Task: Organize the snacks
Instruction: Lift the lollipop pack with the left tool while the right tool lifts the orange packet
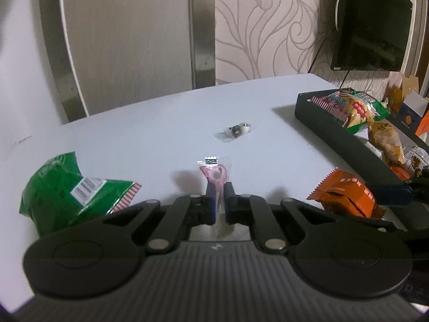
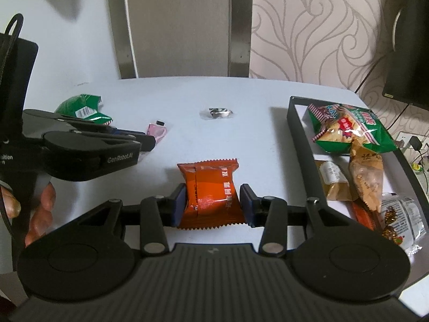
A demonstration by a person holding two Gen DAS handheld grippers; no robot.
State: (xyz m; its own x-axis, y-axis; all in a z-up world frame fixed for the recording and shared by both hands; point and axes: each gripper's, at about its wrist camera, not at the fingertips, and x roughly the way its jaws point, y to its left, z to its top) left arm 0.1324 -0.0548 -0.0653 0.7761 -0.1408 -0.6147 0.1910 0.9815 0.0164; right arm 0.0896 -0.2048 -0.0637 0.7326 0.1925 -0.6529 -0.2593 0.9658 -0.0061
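Right wrist view: several snacks already fill the tray [image 2: 293, 128]; my right gripper [image 2: 212, 205] clamps the orange packet [image 2: 211, 187], my left gripper [image 1: 217, 201] pinches a pink sachet [image 1: 214, 174]; the green bag [image 1: 67, 190] and a small, seemingly clear-wrapped candy [image 1: 237, 131] remain.

From my left wrist view, the black tray [image 1: 346, 136] at three o'clock runs off the picture's right edge, so I can't see its far end. The small clear-wrapped candy [image 1: 236, 131] at twelve o'clock is too small for me to identify. The lower end of the pink packet [image 1: 215, 179] is hidden between the left gripper's [image 1: 217, 197] pads. Print on the orange packet [image 2: 211, 190] is too blurred to read.
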